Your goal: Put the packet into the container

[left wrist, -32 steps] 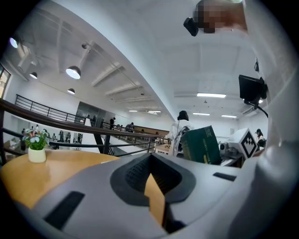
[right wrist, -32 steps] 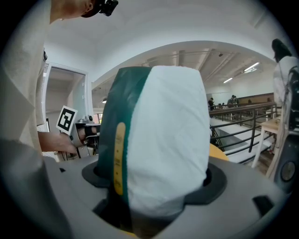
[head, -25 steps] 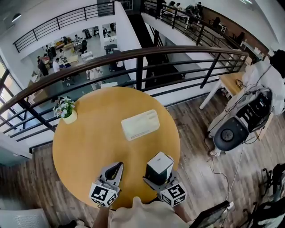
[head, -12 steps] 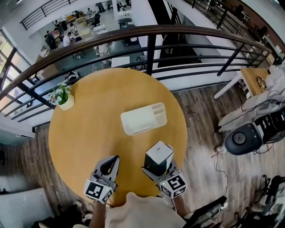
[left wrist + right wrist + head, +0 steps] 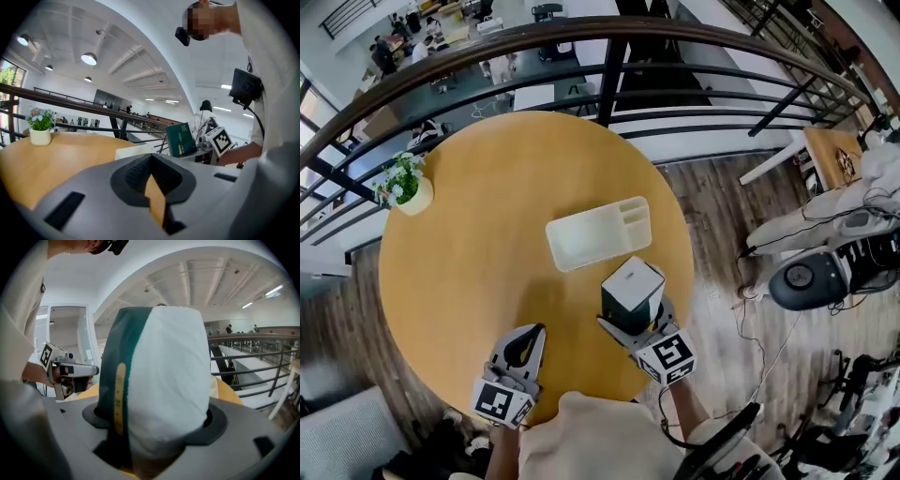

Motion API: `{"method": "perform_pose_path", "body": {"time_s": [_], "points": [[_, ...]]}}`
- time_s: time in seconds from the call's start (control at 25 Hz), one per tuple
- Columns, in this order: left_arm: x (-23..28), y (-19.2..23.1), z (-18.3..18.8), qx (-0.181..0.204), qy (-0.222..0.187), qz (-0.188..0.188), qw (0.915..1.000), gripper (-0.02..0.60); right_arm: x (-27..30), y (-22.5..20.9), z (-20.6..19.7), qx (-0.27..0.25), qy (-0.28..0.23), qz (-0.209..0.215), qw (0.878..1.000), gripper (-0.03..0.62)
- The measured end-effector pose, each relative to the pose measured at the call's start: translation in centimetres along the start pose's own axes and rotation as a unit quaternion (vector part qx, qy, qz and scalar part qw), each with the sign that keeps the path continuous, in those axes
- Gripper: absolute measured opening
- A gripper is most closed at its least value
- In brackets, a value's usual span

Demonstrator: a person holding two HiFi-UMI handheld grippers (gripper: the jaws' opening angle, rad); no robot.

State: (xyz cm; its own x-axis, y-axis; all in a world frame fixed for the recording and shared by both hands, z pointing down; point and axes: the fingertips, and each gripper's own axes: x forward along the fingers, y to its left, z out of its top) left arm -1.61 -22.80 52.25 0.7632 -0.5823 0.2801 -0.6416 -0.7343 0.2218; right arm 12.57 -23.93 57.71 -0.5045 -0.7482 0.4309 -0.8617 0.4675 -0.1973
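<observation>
At the near edge of the round wooden table (image 5: 469, 272), the left gripper (image 5: 521, 349) hovers with its jaws drawn nearly together and nothing between them. Beside it, the right gripper (image 5: 630, 317) is clamped on the green-and-white packet (image 5: 634, 287), held upright above the tabletop, just short of the white divided container (image 5: 591, 236) and not in it. The container lies flat mid-table. Farther left, a small potted plant (image 5: 405, 186) stands near the rim, with the dark railing (image 5: 609, 66) beyond.
</observation>
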Motion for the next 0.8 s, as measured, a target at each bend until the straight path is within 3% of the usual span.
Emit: {"method": "perform_pose_path", "body": {"time_s": [0.24, 0.4, 0.6, 0.8], "points": [[-0.1, 2.0, -0.6, -0.013, -0.006, 0.007, 0.9999, 0.005, 3.1, -2.1, 1.0, -0.069, 0.029, 0.003, 0.997, 0.431], [-0.7, 3.0, -1.4, -0.025, -0.002, 0.023, 0.9994, 0.005, 4.8, -3.1, 1.8, -0.147, 0.060, 0.016, 0.987, 0.431], [-1.5, 3.8, -1.4, -0.035, -0.009, 0.036, 0.9987, 0.005, 7.2, -3.9, 2.1, -0.249, 0.104, 0.035, 0.962, 0.431], [-2.1, 3.9, -1.4, -0.039, -0.018, 0.052, 0.9977, 0.005, 8.6, -4.9, 2.3, -0.343, 0.142, 0.062, 0.927, 0.431]]}}
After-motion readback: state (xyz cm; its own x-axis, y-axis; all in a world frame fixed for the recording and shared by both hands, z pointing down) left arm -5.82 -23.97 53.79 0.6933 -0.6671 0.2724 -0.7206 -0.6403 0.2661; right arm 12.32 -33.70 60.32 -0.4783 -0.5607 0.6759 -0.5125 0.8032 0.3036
